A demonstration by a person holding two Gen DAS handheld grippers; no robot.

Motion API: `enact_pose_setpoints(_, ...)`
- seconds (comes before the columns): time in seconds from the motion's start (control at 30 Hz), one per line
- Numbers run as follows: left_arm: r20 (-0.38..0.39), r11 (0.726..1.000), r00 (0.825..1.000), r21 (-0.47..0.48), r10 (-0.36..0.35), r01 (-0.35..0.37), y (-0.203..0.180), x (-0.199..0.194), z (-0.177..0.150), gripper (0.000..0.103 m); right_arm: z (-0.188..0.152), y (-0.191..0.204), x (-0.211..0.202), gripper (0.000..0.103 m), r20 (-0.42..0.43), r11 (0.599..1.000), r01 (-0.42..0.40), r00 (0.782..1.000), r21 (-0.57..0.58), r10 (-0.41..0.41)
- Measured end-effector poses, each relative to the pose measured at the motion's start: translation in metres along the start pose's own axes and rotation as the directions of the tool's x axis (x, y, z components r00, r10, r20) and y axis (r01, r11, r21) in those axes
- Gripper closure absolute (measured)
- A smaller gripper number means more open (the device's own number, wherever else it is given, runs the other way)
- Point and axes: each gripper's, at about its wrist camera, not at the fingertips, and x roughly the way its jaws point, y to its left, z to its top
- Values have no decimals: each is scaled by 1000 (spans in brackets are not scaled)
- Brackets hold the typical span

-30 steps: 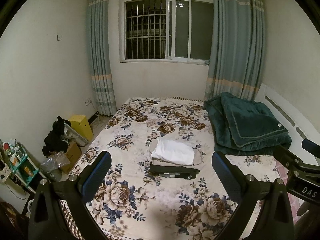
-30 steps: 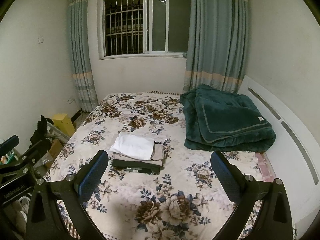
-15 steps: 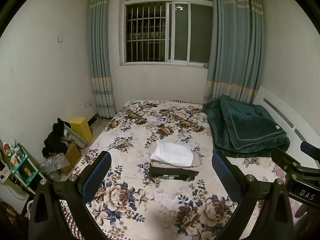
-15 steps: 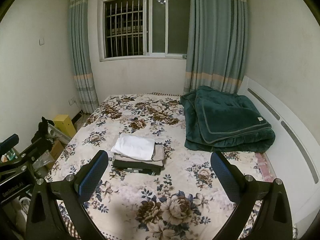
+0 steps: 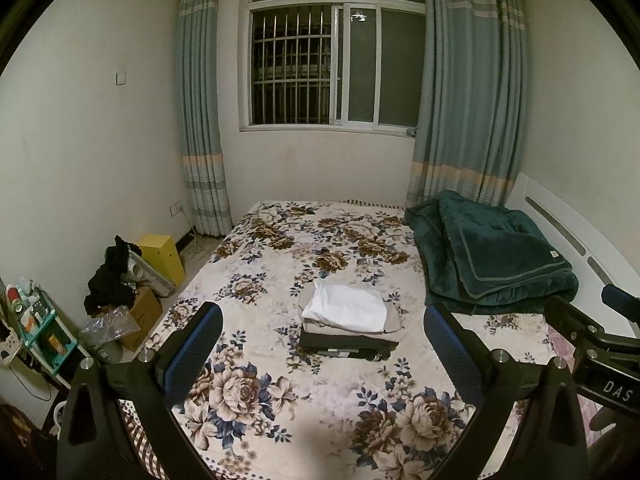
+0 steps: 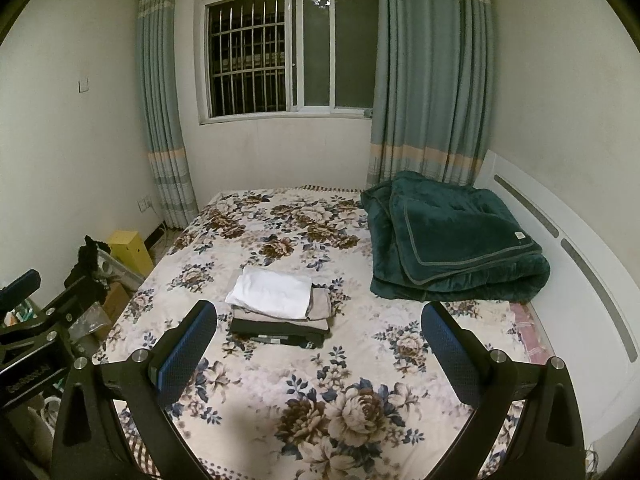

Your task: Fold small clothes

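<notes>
Both the left claw (image 5: 322, 346) and right claw (image 6: 318, 344) hang spread and empty low in frame, since the folded clothes (image 5: 348, 322) already sit stacked mid-bed (image 5: 280, 392).

One bed (image 5: 280, 400), one green blanket (image 5: 492, 256), three folded garments (image 5: 348, 324), two curtains (image 5: 202, 120), one window (image 5: 336, 68).

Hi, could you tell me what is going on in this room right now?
A person holds a gripper in each hand above a bed, folding small clothes. A stack of folded clothes lies mid-bed, white piece on top. The left gripper and the right gripper both have open jaws, hold nothing and touch no cloth. A folded green blanket lies by the headboard.
</notes>
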Motion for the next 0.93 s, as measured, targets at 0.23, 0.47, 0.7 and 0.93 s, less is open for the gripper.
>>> enact_pose_setpoints(0.23,1,1000,1000,0,3,-3,1,-3,-1,0,0,1,-1,0,2,1000,2,1000,2,-2)
enact_pose_setpoints(0.47,2,1000,1000,-7,4,-4,2,-6,-2,0,-3,0,-1,0,3,1000,3,1000,3,-3)
enact_pose_setpoints(0.7,7,1000,1000,-6,8,-8,2,-9,-2,0,-5,1,-2,0,3,1000,5,1000,4,-5)
enact_pose_setpoints(0.93,18,1000,1000,-6,18,-18,2,-16,0,0,-6,4,-5,0,3,1000,5,1000,7,-5)
